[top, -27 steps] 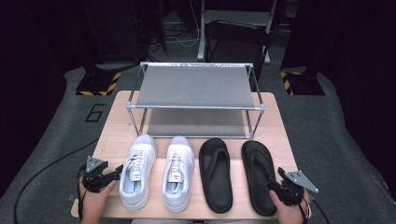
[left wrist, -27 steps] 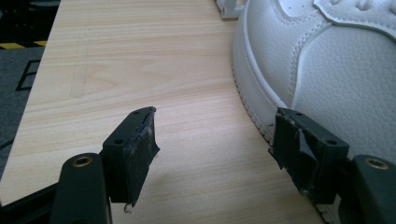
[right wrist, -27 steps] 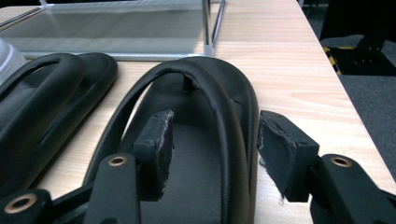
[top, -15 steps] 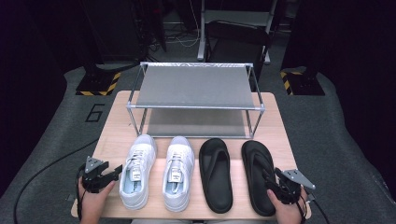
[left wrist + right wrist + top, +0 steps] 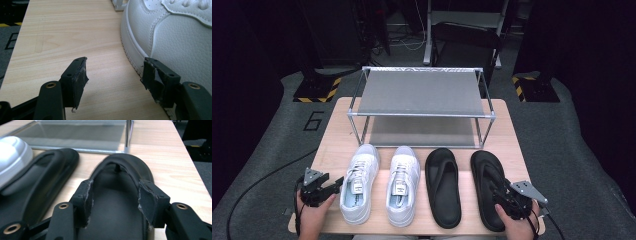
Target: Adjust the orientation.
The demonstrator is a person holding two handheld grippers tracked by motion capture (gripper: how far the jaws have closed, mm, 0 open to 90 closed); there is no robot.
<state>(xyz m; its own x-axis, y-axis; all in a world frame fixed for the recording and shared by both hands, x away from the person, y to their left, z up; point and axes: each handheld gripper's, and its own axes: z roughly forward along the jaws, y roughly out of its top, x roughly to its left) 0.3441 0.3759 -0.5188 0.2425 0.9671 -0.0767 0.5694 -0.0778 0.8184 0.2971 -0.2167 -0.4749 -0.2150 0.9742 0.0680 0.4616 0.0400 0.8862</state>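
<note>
Nothing stands on the shoe rack (image 5: 419, 92) yet, so the work of putting footwear on it seems to be at its very beginning — all four pieces still lie in a row on the wooden table (image 5: 334, 127) in front of it. The left gripper (image 5: 332, 186), jaws spread wide and empty, waits just beside the outer white sneaker (image 5: 358, 182). The right gripper (image 5: 115, 202) hangs over the heel of the outer black sandal (image 5: 488, 187), jaws released, gripping nothing (the strap lies ahead of them). Each shoe has its long axis running away from the person — toes toward the rack, heels near the front edge.
</note>
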